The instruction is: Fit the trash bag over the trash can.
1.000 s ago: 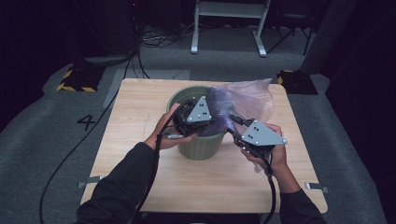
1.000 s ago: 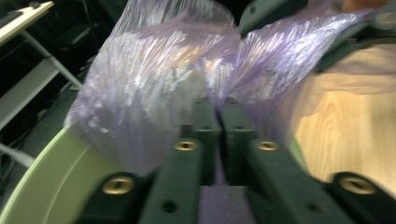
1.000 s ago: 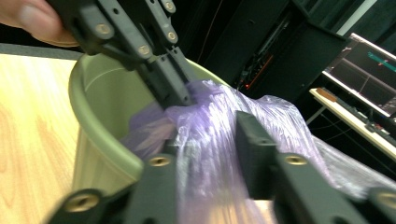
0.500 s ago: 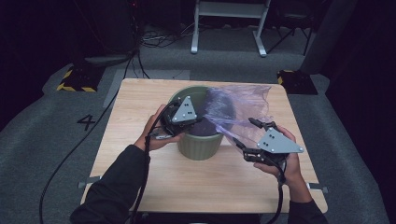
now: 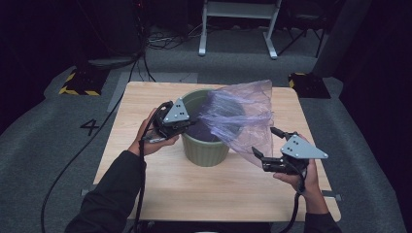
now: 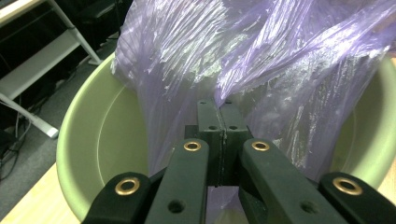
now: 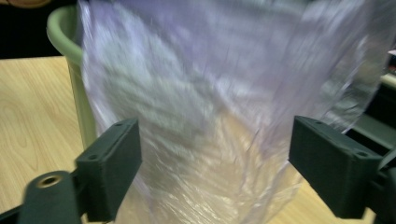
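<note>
A pale green bin (image 5: 206, 150) stands in the middle of the wooden table (image 5: 160, 189). A thin purple plastic bag (image 5: 240, 114) hangs partly inside it and billows out to the right. My left gripper (image 5: 188, 126) is at the bin's left rim, shut on a bunched edge of the bag (image 6: 261, 60); in the left gripper view its tips (image 6: 217, 105) meet over the bin's inside (image 6: 100, 135). My right gripper (image 5: 265, 141) is right of the bin and its jaws have just been opening. The bag (image 7: 210, 84) hangs loose between them in the right gripper view (image 7: 215, 154), untouched by the pads.
A white metal frame (image 5: 238, 24) stands on the grey floor behind the table. Yellow-and-black striped blocks (image 5: 77, 82) lie at the back left, a dark one (image 5: 306, 82) at the back right. Cables trail down the left side past a painted 4 (image 5: 91, 127).
The right gripper opened, let go of the bag and drew back to the right and nearer the front edge. The left gripper carried its bag edge leftward to the bin's left rim.
</note>
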Demonstrator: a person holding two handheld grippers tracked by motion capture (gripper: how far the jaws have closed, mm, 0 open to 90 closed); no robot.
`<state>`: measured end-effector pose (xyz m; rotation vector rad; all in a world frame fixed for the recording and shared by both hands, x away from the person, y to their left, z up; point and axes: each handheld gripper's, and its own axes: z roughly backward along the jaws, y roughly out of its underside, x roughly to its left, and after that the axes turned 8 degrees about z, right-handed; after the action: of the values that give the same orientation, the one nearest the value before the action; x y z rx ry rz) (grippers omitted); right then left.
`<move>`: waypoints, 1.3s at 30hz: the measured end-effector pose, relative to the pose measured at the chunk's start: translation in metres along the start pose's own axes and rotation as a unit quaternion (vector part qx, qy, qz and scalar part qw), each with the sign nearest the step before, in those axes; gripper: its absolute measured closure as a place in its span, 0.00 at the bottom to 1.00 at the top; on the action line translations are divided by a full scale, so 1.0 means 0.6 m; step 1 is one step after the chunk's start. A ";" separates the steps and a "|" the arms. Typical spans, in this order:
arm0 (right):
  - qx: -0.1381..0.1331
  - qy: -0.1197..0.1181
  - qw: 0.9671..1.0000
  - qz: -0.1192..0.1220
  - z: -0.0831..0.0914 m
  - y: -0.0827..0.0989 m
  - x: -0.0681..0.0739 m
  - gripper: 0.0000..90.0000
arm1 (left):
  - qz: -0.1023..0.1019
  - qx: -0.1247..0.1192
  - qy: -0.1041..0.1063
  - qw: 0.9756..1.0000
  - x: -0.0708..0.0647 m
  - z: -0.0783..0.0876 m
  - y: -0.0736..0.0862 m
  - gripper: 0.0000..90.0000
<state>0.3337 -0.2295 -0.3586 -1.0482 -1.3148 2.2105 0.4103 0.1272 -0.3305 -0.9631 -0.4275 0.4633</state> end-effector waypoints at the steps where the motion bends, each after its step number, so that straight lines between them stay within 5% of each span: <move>1: 0.001 -0.005 1.000 -0.005 -0.007 0.002 0.001 0.19 | 0.002 -0.001 0.000 1.000 0.003 0.000 0.002 1.00; 4: 0.004 -0.025 1.000 -0.018 -0.025 0.006 0.006 0.18 | 0.012 -0.008 -0.001 1.000 0.009 0.004 0.006 1.00; 8: 0.011 -0.037 0.999 -0.002 -0.040 0.010 0.022 0.23 | 0.017 -0.010 -0.003 1.000 0.014 0.009 0.012 1.00; 14: 0.015 -0.039 0.998 0.036 -0.052 0.007 0.039 0.76 | 0.028 -0.012 -0.002 1.000 0.018 0.011 0.021 0.96; 19: -0.008 -0.037 0.998 0.043 -0.043 -0.002 0.038 0.98 | 0.033 -0.022 0.007 0.999 0.020 0.013 0.024 0.90; 25: -0.020 -0.025 0.998 0.048 -0.032 -0.010 0.036 1.00 | 0.044 -0.035 0.018 0.998 0.017 0.016 0.019 0.62; 28: -0.023 -0.020 0.998 0.054 -0.026 -0.017 0.035 1.00 | 0.057 -0.038 0.056 0.996 0.013 0.023 0.012 0.45; 30: -0.026 -0.016 0.998 0.060 -0.021 -0.023 0.035 1.00 | 0.050 -0.050 0.060 0.996 0.003 0.029 0.005 0.34; 39: -0.041 -0.005 0.995 0.089 -0.010 -0.062 0.036 1.00 | 0.014 -0.065 0.060 0.996 -0.041 0.031 -0.044 0.25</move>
<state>0.3220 -0.1937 -0.3370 -1.2292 -1.3759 2.3082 0.3847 0.1130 -0.3019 -1.1189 -0.3389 0.4048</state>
